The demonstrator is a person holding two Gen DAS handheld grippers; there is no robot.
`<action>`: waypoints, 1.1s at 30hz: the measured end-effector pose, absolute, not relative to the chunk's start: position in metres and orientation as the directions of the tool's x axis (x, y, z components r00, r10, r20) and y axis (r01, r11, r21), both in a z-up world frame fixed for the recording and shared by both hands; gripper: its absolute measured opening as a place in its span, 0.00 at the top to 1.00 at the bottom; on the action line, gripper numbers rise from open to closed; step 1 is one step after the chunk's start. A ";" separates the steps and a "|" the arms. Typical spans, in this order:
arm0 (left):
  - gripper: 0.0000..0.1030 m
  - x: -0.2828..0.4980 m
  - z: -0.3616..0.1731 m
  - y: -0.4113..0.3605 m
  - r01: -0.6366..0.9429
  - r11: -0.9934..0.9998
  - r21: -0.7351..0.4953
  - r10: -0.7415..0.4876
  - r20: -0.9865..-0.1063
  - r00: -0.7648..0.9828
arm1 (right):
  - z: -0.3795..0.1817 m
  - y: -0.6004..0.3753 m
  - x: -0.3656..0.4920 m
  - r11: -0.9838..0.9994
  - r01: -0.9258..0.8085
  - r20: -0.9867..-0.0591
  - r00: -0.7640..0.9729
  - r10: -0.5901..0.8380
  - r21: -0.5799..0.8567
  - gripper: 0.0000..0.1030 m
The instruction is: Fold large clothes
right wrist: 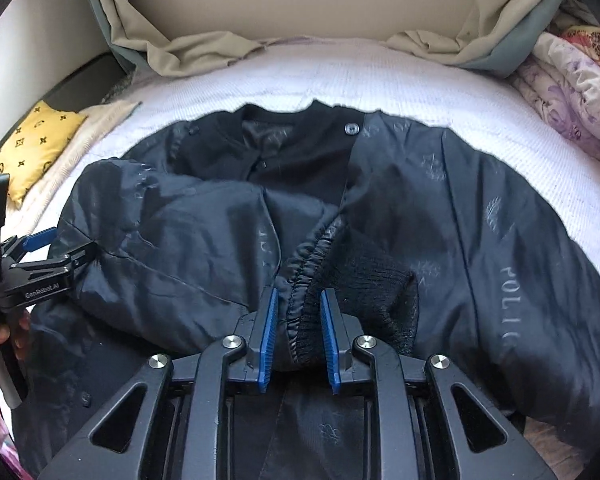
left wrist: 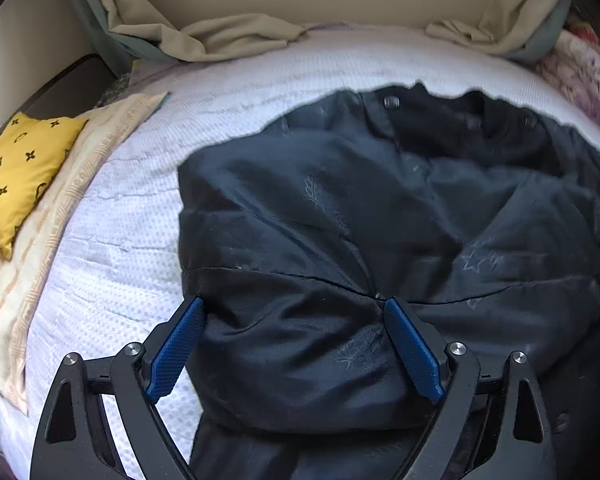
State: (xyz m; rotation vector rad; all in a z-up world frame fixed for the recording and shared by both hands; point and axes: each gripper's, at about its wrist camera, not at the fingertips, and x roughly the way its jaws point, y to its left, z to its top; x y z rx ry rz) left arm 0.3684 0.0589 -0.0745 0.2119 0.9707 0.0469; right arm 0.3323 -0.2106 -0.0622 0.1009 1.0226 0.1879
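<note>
Across the white textured bed lies the dark navy satin bomber jacket, collar far. My right claw pinches its gathered sleeve cuff narrowly to carry it inward; my left claw gapes wide around a near fold.
</note>
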 end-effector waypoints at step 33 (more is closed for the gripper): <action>0.00 0.275 -0.017 0.019 0.041 0.971 0.235 0.155 -0.752 0.640 | -0.022 -0.238 0.309 0.967 -0.044 -0.784 0.578 0.228 0.249 0.56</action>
